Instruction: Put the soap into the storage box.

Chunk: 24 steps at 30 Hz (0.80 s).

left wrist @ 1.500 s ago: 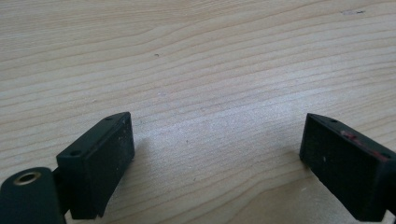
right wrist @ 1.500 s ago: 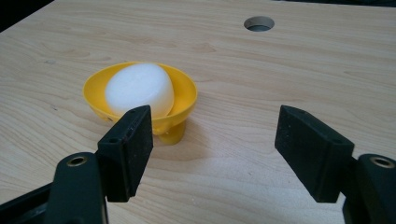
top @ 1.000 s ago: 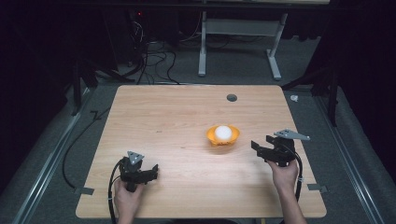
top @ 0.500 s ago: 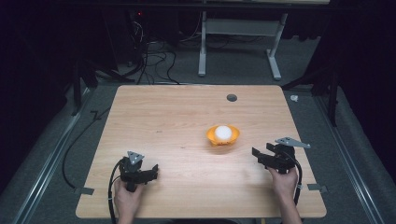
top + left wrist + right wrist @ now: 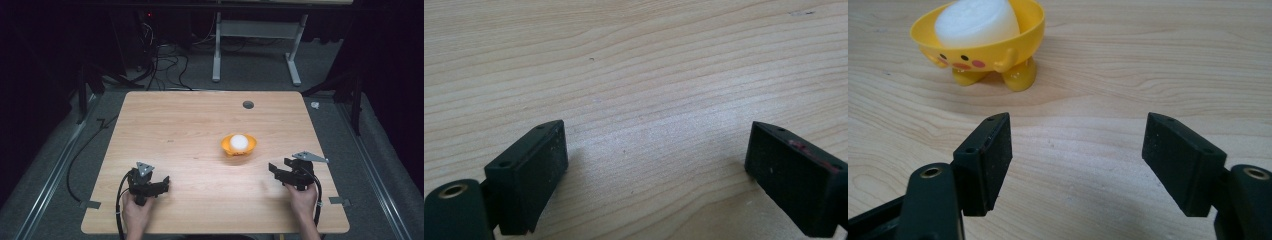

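Note:
A yellow chick-shaped bowl (image 5: 239, 145) (image 5: 979, 46) with a painted face and small feet stands on the wooden table (image 5: 190, 125), right of centre. A white round object (image 5: 239, 141) (image 5: 977, 22) rests inside it. My right gripper (image 5: 276, 171) (image 5: 1078, 160) is open near the table's front right, short of the bowl, jaws wide apart with nothing between them. At the front left my left gripper (image 5: 161, 184) (image 5: 656, 175) is also open, over bare wood (image 5: 634, 75).
A dark round grommet hole (image 5: 248, 105) sits near the table's far edge. Cables (image 5: 165, 60) and a white desk frame (image 5: 255, 45) lie on the floor beyond. Metal rails (image 5: 50, 175) run along both sides of the table.
My right gripper has drawn back toward the front edge, away from the bowl. The left gripper has stayed in place.

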Available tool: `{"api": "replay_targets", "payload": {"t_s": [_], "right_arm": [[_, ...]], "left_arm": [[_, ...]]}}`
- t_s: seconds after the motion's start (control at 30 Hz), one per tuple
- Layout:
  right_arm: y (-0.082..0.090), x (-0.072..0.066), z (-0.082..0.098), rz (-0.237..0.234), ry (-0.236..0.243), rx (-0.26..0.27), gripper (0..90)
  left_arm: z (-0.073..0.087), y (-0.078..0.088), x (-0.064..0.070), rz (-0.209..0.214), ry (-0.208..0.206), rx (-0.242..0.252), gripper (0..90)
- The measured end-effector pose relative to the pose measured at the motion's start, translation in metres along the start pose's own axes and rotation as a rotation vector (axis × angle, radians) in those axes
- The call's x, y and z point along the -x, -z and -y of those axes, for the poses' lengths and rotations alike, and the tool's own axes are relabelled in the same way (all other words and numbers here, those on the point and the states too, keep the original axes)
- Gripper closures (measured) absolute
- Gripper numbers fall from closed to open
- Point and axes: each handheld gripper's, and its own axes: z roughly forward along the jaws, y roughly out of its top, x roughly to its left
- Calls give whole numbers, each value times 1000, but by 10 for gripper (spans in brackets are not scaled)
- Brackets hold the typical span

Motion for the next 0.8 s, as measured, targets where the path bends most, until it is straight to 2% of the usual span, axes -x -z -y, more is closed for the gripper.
{"api": "replay_targets", "payload": {"t_s": [0.4,0.8], "right_arm": [[-9,-7,10,28,43,-44,284],[-26,-12,20,81,117,-113,268]], "left_arm": [[0,0,0,0,0,-1,104],[0,0,0,0,0,0,104]]}}
